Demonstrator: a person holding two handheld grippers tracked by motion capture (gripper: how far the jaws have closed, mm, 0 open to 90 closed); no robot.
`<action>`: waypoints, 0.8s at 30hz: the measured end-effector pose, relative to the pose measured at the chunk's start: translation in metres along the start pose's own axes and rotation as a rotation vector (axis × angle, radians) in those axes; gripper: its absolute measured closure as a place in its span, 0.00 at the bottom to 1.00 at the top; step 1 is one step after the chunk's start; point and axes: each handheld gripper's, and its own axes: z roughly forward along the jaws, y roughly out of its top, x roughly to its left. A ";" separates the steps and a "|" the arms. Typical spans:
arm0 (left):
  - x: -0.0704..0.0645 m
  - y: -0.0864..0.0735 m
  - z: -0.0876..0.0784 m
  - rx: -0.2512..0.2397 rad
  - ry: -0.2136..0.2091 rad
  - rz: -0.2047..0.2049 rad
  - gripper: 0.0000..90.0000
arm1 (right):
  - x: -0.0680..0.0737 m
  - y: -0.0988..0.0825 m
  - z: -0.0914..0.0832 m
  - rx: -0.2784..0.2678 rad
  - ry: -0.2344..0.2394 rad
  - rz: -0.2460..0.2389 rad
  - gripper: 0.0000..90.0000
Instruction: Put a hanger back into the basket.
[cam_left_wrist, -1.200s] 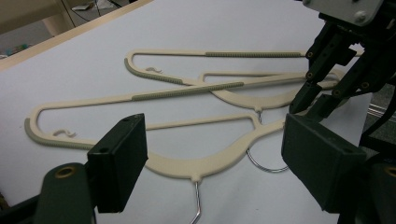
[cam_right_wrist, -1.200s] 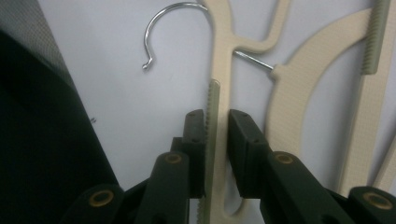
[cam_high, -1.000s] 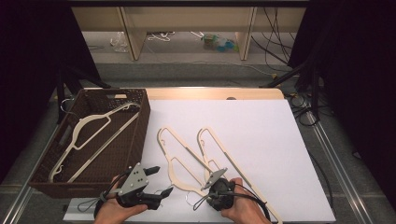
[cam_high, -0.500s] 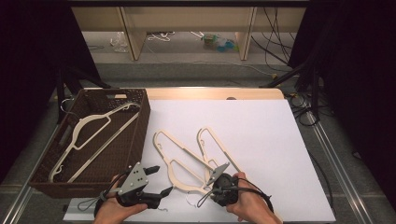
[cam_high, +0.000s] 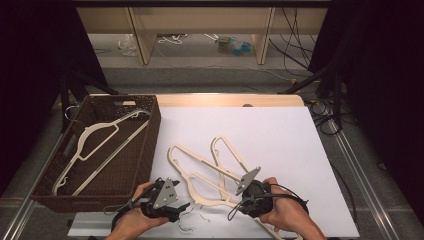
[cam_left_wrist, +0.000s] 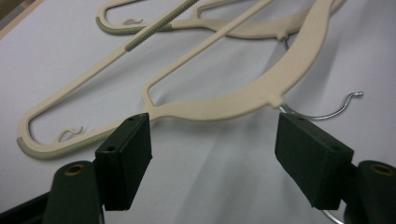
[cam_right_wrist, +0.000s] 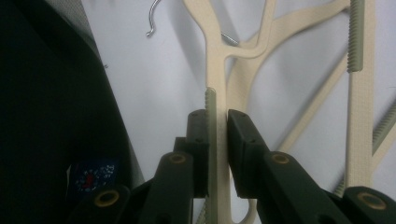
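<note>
Hangers (cam_high: 210, 172) on white tabletop (cam_high: 280, 135)

A brown woven basket (cam_high: 145, 145) sits at the left edge of the table, just off the white sheet (cam_high: 280, 135) that covers most of the top. Inside it lies one cream hanger (cam_high: 95, 145), set slantwise, its hook toward the basket's near left corner. A strip of bare wood tabletop (cam_high: 225, 100) shows along the far edge — beyond that, the floor. There, light wooden legs (cam_high: 142, 35) stand, with a loose white cable (cam_high: 172, 39) and a small teal object (cam_high: 240, 47) between them. Black cables (cam_high: 300, 55) trail down on the far right, beside dark curtains (cam_high: 380, 75).
</note>
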 end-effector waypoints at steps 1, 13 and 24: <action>0.000 0.000 0.000 0.000 0.000 0.000 0.30 | 0.000 0.000 -0.001 0.002 0.000 -0.005 0.89; 0.001 0.002 0.015 0.022 -0.006 0.066 0.32 | -0.002 -0.003 -0.009 0.010 0.008 -0.017 0.89; 0.000 0.007 0.029 0.032 0.000 0.138 0.34 | -0.004 -0.005 -0.011 0.010 0.020 -0.024 0.89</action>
